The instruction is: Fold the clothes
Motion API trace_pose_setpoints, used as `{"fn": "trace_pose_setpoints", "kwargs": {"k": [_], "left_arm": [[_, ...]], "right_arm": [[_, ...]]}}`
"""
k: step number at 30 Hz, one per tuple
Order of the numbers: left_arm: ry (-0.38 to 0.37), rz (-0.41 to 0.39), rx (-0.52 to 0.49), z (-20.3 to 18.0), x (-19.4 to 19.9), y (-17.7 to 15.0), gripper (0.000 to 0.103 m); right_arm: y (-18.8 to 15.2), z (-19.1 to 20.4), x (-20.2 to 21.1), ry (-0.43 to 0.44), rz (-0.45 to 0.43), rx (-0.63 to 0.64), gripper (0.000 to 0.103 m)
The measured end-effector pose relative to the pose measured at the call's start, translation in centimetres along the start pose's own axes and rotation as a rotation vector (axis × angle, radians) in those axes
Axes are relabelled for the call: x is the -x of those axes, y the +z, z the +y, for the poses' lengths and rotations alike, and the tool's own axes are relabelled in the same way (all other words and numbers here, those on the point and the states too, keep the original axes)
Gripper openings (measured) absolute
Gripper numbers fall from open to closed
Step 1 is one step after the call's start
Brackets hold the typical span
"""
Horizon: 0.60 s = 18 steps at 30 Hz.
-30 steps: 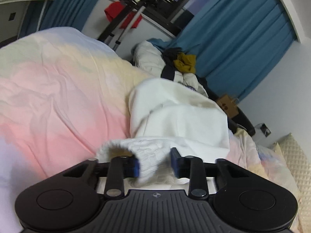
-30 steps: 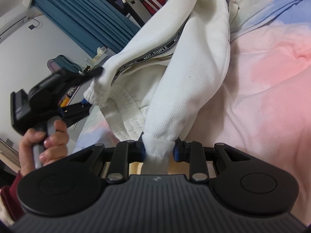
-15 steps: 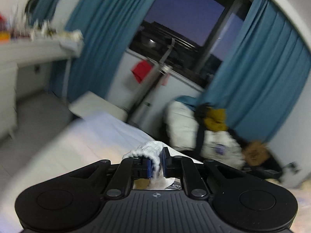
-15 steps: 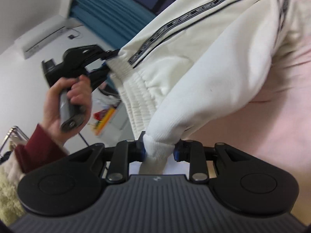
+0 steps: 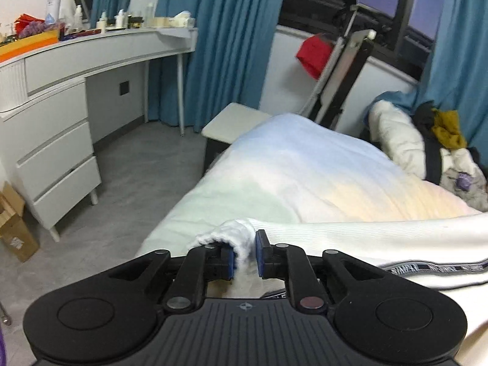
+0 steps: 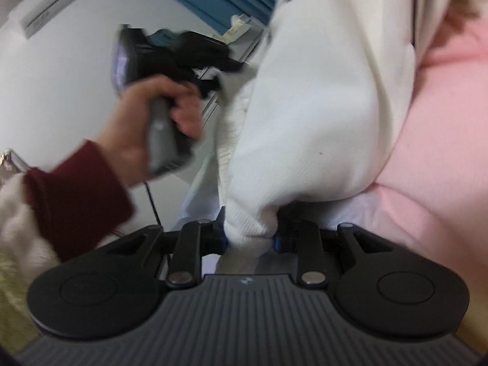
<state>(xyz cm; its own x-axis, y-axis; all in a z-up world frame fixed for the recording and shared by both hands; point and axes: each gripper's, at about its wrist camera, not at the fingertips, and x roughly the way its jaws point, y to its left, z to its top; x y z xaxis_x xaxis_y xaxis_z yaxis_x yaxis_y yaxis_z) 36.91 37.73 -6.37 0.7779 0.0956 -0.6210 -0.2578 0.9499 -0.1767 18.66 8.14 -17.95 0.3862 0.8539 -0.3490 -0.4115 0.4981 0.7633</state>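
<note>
Both hand-held grippers, left and right, each clamped a ribbed cuff, stretching the white garment above the bed for folding.

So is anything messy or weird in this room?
Yes. A heap of clothes is dumped beside the far end of the bed, with a mustard piece crumpled on top. A red cloth hangs off the black-and-white frame under the window. The white garment being held is still bunched, not folded.
</note>
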Motion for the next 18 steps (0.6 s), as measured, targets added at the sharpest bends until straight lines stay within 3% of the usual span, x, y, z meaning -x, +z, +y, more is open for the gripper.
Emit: {"fn": "trace_pose_setpoints", "kwargs": {"k": [4,8,10,12,18], "left_arm": [[-0.053,-0.017,-0.008,0.0,3.0,-1.1,0.030],[-0.060,-0.046,-0.004,-0.1,8.4,-2.2,0.057],[-0.062,-0.070,0.015,0.1,11.6,-2.9,0.064],[-0.066,-0.087,0.029,0.2,14.7,-3.8,0.068],[-0.089,-0.123,-0.032,-2.0,23.2,-7.2,0.075]], "right_arm": [[1.3,0.4,0.6,-0.014,0.042,0.040,0.034],[1.6,1.7,3.0,-0.079,0.044,0.125,0.043],[1.5,2.3,4.4,-0.120,0.037,0.174,0.056],[1.3,3.0,5.9,-0.159,0.025,0.225,0.088],[0.1,4.1,13.1,-0.248,-0.060,0.319,0.089]]}}
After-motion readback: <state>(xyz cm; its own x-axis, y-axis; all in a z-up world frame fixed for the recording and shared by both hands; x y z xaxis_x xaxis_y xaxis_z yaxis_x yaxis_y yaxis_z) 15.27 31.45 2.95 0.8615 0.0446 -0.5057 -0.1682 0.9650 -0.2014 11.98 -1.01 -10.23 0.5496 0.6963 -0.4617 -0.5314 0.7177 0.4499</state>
